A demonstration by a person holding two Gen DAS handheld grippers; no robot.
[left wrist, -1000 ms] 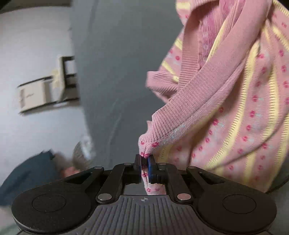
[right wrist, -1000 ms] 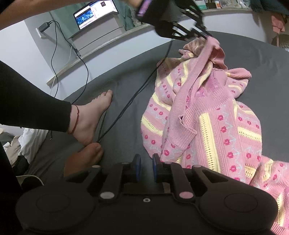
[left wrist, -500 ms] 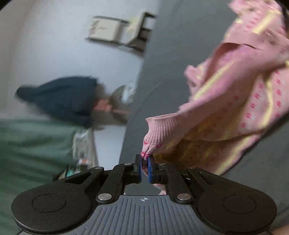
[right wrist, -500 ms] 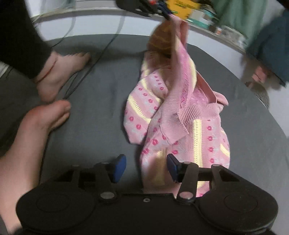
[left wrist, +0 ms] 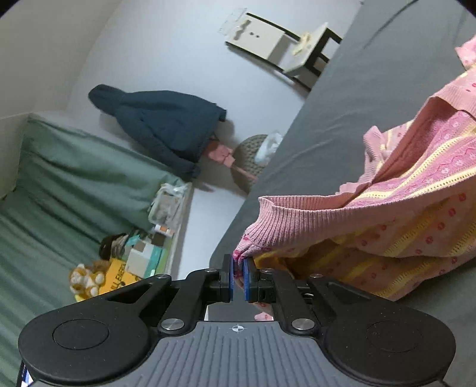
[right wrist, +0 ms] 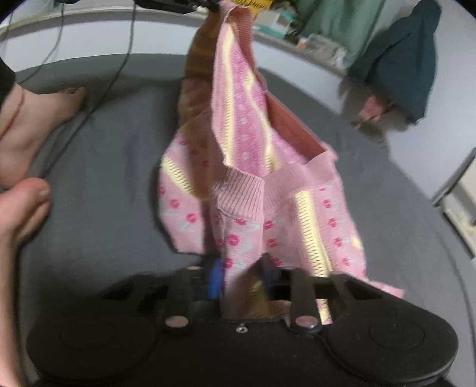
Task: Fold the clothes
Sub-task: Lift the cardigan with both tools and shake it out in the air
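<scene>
A pink knit sweater [left wrist: 401, 214] with yellow stripes and red flowers hangs partly lifted off the grey bed [left wrist: 342, 104]. My left gripper [left wrist: 238, 269] is shut on a ribbed corner of it, and the cloth stretches away to the right. In the right wrist view the sweater [right wrist: 247, 134] hangs from the left gripper [right wrist: 208, 3] at the top edge. My right gripper [right wrist: 241, 277] sits at the sweater's lower end. Its fingers have narrowed onto a flowered fold that fills the gap. That view is blurred.
A person's bare feet [right wrist: 26, 125] rest on the bed [right wrist: 104, 178] at the left, with a black cable [right wrist: 119, 68] running past them. Beyond the bed are a dark blue jacket [left wrist: 166, 125], green curtains [left wrist: 74, 178], a white stool [left wrist: 282, 44] and a cluttered shelf [left wrist: 142, 250].
The left gripper has lifted the sweater corner higher and swung toward the room. The right gripper went from shut to wide open, moved in under the hanging cloth, and its fingers have narrowed onto a fold.
</scene>
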